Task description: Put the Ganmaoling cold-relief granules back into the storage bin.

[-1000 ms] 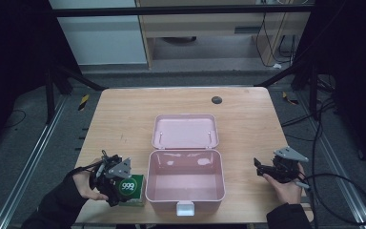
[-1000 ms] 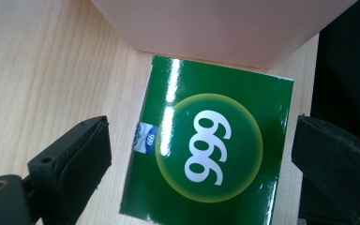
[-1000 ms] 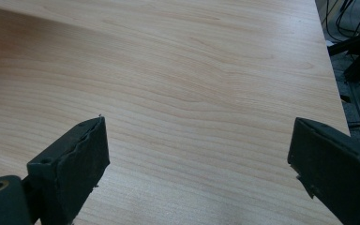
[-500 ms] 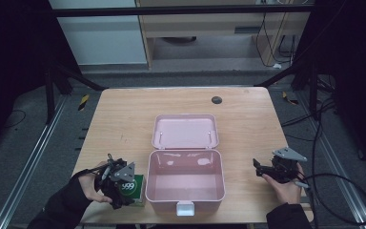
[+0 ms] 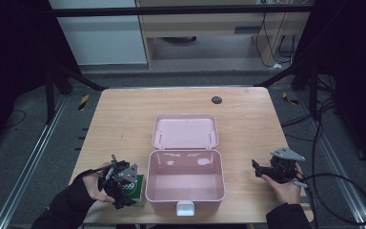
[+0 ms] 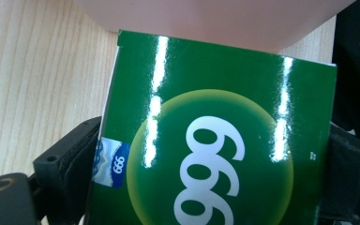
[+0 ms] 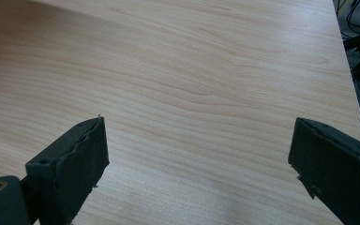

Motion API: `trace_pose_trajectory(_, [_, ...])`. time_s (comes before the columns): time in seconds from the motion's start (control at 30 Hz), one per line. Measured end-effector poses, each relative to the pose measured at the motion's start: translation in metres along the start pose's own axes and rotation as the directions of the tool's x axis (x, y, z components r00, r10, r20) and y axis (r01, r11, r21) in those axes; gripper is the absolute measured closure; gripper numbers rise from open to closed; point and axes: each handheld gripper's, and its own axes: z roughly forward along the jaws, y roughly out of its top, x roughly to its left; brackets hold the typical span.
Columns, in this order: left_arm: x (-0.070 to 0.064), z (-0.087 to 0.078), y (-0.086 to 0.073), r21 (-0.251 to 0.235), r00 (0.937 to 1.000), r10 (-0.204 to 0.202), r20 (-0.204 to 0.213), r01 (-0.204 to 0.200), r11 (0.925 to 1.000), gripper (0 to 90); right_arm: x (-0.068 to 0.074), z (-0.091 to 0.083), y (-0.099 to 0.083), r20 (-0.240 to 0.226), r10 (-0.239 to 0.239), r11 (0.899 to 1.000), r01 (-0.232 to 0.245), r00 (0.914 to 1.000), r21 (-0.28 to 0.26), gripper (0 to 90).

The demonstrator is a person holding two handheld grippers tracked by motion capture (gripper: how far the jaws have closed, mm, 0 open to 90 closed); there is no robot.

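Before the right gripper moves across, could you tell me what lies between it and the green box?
In the high view, the open pink case sits between the right gripper and the green box, which the left gripper holds.

Overall light: the counter (image 5: 124, 119) is evenly lit from overhead, while the room around it falls away to near black.
Shadows: soft and short, a faint dark patch near the top left corner of the right gripper view.
Glare: bright vertical streaks on the glossy green box (image 6: 215, 140).
Sharpness: the high view is slightly grainy; close up, wood grain is crisp and the fingers (image 7: 70, 164) are a little soft.
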Motion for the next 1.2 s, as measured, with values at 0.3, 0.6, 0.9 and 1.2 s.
trace_pose_trajectory(0.3, [0.0,0.007,-0.004,0.003,0.9997,-0.024,-0.001,0.024,0.9997,7.0,0.0,0.0,0.0,-0.007,-0.007,1.0,0.007,0.9999,0.002,5.9])
trace_pose_trajectory(0.6, [0.003,0.002,-0.001,0.009,0.9999,-0.011,0.005,0.011,0.9999,13.0,0.001,0.001,0.0,-0.011,-0.011,1.0,0.011,0.9999,0.003,6.5])
trace_pose_trajectory(0.9, [0.005,-0.008,0.005,0.046,0.9997,0.02,0.016,-0.021,0.9987,14.4,0.001,0.001,0.0,-0.016,-0.016,1.0,0.016,0.9997,0.006,6.9])
trace_pose_trajectory(1.2, [0.003,-0.025,0.018,0.037,0.9994,0.036,-0.004,-0.035,0.9987,14.5,0.002,0.002,-0.001,-0.016,-0.02,1.0,0.02,0.9997,0.006,7.1])
